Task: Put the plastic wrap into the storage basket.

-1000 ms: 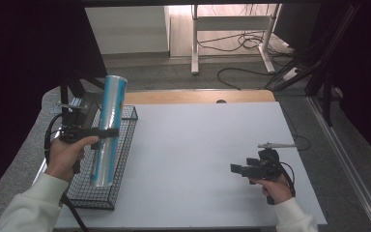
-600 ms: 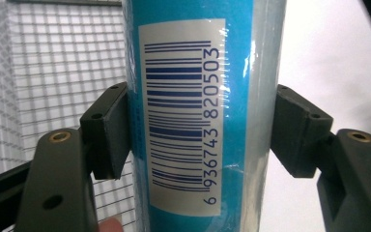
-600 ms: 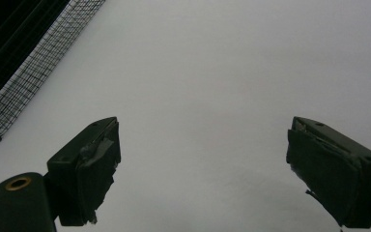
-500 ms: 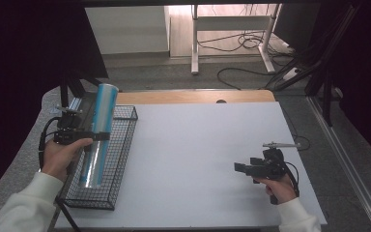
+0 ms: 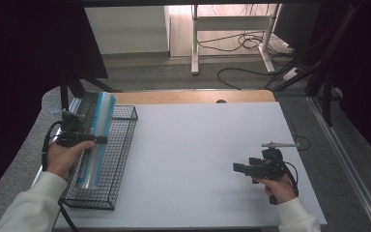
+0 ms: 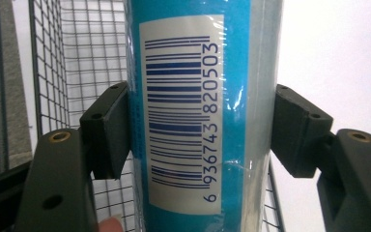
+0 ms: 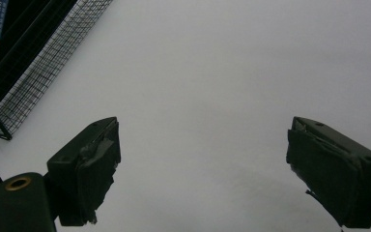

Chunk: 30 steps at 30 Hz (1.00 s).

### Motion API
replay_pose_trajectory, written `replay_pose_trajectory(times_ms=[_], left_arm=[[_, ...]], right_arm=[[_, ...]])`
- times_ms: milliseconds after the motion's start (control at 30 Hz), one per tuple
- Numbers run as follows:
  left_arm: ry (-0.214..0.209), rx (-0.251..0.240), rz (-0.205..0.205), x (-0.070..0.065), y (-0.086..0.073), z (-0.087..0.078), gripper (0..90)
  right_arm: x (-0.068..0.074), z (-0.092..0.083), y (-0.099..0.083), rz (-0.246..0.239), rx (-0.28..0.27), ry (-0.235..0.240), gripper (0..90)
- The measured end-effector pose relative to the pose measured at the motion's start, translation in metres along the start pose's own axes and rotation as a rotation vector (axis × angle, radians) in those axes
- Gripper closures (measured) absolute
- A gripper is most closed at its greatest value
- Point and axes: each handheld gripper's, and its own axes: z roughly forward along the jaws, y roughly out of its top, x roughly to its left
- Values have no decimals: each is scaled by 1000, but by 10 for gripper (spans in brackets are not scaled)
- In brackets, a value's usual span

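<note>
A long blue film-wrapped roll (image 5: 98, 126) with a white barcode label (image 6: 183, 111) slants inside a black wire basket (image 5: 125, 145) at the table's left side. Its far end rests up near the basket's far rim. My left gripper (image 5: 92, 140) is shut on the roll's middle, and both black pads (image 6: 111, 130) press its sides. The basket's mesh (image 6: 67, 58) shows behind the roll. My right gripper (image 5: 239, 168) hovers low over the white tabletop (image 5: 198, 140) at the front right. It is open (image 7: 203, 164) with nothing between its jaws.
The basket's near corner (image 7: 43, 63) lies far to the left of the right gripper. A wooden strip (image 5: 193, 96) runs along the table's far edge. Beyond it are grey floor, cables (image 5: 251, 43) and a desk frame. Dark curtains stand at both sides.
My left gripper has carried the roll leftward and down, from above the basket's inner edge to slanting inside it. The right gripper has barely shifted.
</note>
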Motion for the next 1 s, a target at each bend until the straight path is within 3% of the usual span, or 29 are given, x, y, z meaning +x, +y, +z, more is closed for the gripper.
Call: replay_pose_trajectory(times_ms=[567, 733, 867, 1000], left_arm=[[77, 73, 10, -1, -1, 34, 319], [104, 121, 16, -1, -1, 49, 319], [157, 147, 46, -8, -2, 63, 319], [205, 221, 103, -13, -3, 78, 317]], right_arm=[[1, 0, 0, -13, 9, 2, 121], [4, -1, 0, -24, 8, -2, 121], [2, -1, -1, -28, 11, -4, 121], [3, -1, -1, -35, 13, -8, 121]])
